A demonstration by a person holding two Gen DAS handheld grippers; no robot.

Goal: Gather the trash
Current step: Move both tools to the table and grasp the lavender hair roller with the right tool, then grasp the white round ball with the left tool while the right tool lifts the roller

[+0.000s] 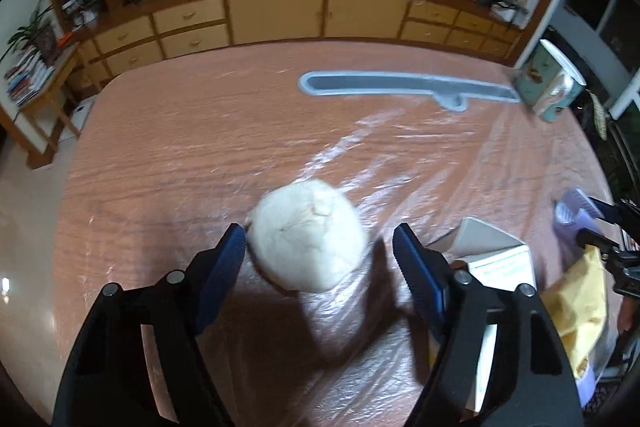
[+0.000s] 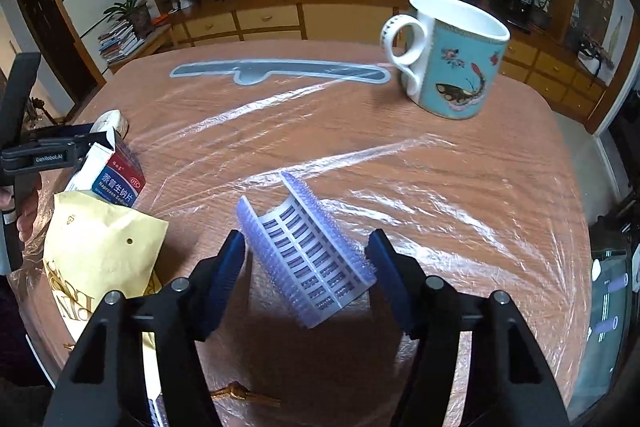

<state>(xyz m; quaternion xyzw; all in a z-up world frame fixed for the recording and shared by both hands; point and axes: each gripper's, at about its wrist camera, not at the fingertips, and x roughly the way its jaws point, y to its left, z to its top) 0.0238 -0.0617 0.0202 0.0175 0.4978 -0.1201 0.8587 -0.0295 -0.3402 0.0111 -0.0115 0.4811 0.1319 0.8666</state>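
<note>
Left hand-held gripper (image 1: pixel 320 247) brackets my white paper wad (image 1: pixel 307 235), unclenched; right hand-held gripper (image 2: pixel 306 255) straddles the hair roller (image 2: pixel 306 253), pads not pressing.

Open tabletop (image 1: pixel 168 131): left and far-left, wide clear run, nothing in the way. Far edge: long grey tray (image 1: pixel 400 89) lying flat across the path. Far right: mug (image 2: pixel 452 55) upright, well apart from the tray's end. Near middle: white ball (image 1: pixel 306 239) and hair roller (image 2: pixel 308 251), with box (image 2: pixel 116 171) and yellow bag (image 2: pixel 100 251) crowded between. Right of roller: clear.
</note>
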